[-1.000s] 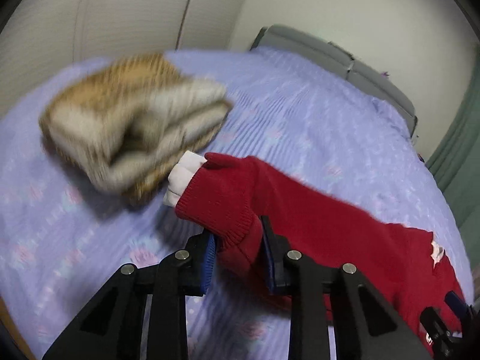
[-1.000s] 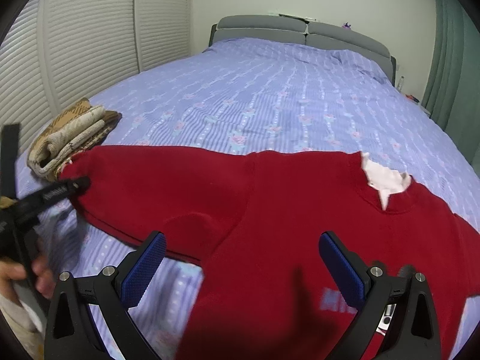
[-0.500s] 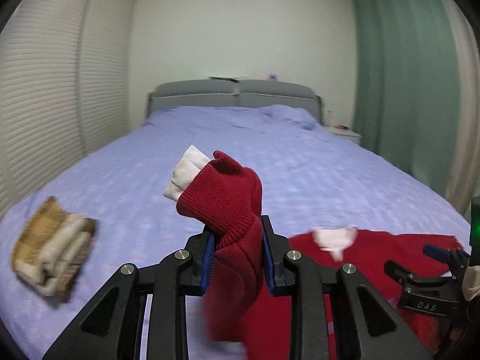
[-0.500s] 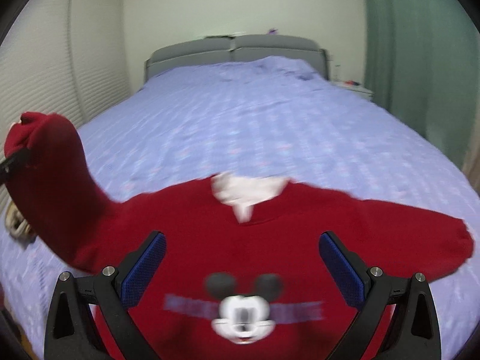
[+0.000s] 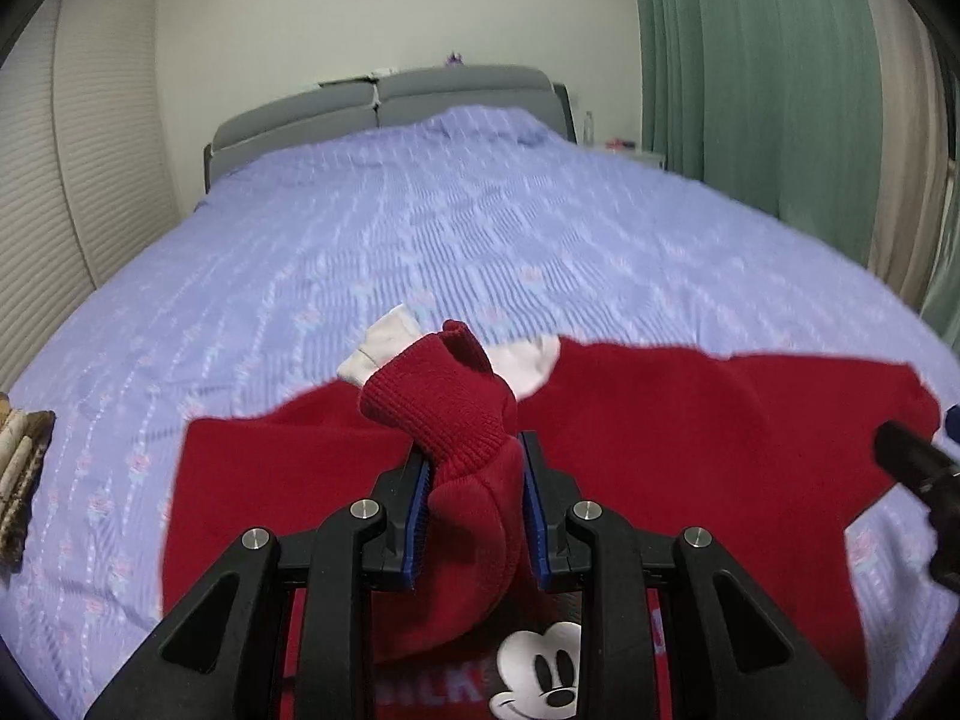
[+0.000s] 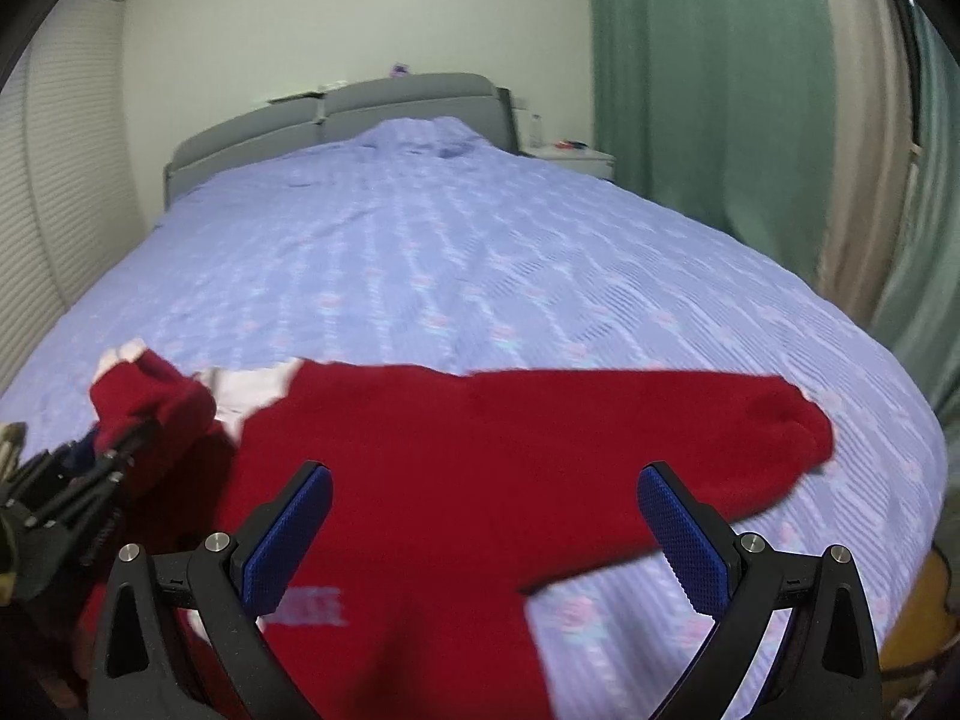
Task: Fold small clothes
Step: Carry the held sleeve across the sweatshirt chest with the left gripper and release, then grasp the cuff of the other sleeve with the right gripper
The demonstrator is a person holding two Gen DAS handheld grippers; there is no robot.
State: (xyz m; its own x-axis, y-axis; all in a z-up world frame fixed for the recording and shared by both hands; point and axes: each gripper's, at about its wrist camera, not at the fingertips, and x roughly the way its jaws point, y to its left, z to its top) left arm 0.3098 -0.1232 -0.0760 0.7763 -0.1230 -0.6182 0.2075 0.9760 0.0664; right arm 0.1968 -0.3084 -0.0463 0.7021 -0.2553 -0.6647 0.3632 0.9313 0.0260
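Red sweater (image 5: 690,420) lying face up on the lilac bedspread (image 5: 480,240), at the end of the bed away from the grey headboard (image 5: 384,102). The white collar (image 5: 528,366) points toward the headboard, so the neck-to-hem axis of the body runs along the bed's length. The printed cartoon mouse face (image 5: 540,678) lies on the chest, on the side of the collar away from the headboard.

Left gripper (image 5: 474,516): jaws pressed together on the ribbed red cuff (image 5: 444,408) of one sleeve, blue pads (image 5: 418,516) gripping the knit from both sides. The cuff is lifted off the bedspread and held over the sweater's chest, its opening turned toward the headboard, with a white inner cuff (image 5: 384,342) protruding. In the right wrist view this gripper (image 6: 114,450) appears at the far left with the same sleeve bunched in it.

Right gripper (image 6: 483,531): jaws spread wide, nothing between the blue pads (image 6: 684,546), hovering over the sweater's body (image 6: 480,480). The free sleeve (image 6: 750,420) lies flat on the bedspread, stretched across the bed's width, roughly parallel to the headboard, its end pointing toward the green curtain (image 6: 690,90).

A folded tan and cream textile (image 5: 18,468) rests on the bedspread, well apart from the sweater, on the side opposite the curtain.
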